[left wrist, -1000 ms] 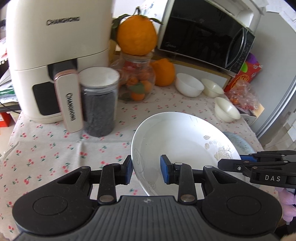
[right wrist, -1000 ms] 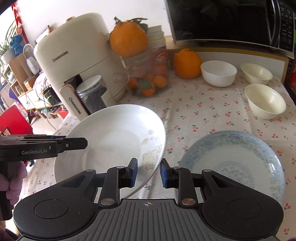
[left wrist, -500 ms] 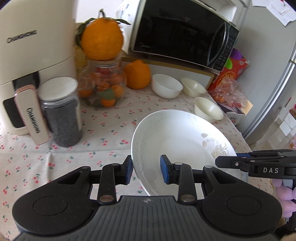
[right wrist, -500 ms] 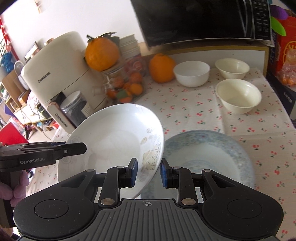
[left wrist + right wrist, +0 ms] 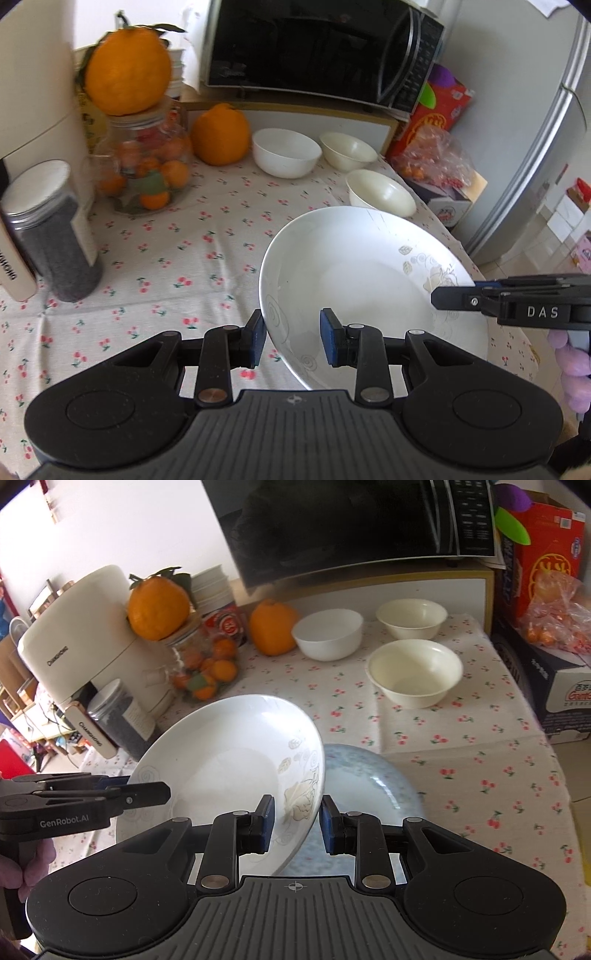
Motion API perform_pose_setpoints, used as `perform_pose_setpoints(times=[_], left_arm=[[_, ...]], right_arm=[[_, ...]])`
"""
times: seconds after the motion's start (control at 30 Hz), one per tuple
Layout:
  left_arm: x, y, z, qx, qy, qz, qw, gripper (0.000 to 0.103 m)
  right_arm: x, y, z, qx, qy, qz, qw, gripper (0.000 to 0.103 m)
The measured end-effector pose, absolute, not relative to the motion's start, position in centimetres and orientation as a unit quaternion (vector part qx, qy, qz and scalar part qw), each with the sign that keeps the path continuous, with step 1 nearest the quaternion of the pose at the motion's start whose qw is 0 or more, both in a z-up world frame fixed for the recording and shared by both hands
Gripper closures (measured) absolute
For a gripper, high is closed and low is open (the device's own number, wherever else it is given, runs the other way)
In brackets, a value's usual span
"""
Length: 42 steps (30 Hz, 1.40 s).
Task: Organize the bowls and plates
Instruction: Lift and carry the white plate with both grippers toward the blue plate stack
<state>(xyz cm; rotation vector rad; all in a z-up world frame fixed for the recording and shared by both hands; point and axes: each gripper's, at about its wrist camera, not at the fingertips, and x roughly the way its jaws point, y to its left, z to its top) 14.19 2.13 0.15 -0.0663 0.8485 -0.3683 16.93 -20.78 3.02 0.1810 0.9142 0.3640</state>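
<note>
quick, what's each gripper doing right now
left gripper: closed on the rim of the white plate.
right gripper: closed on the opposite rim of the same plate, above the blue plate.

We've got the big white ceramic plate with the gold flower print (image 5: 229, 760) tilted in mid-air, partly over a pale blue patterned plate (image 5: 365, 779) flat on the cloth. Up around 1 o'clock sit a white bowl (image 5: 328, 635) and two cream bowls (image 5: 415, 672), all upright and empty.
</note>
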Motion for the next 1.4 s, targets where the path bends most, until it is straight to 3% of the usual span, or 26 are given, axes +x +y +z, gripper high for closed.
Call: perform_pose_setpoints(times=[1.4], left_arm=[[15.4,-3.3,-3.1,0.037,0.461,-0.175,0.869,0.074]], right_arm=[[17.8,-22.6,0.0,0.010,0.476,0.127,0.870,0.077]])
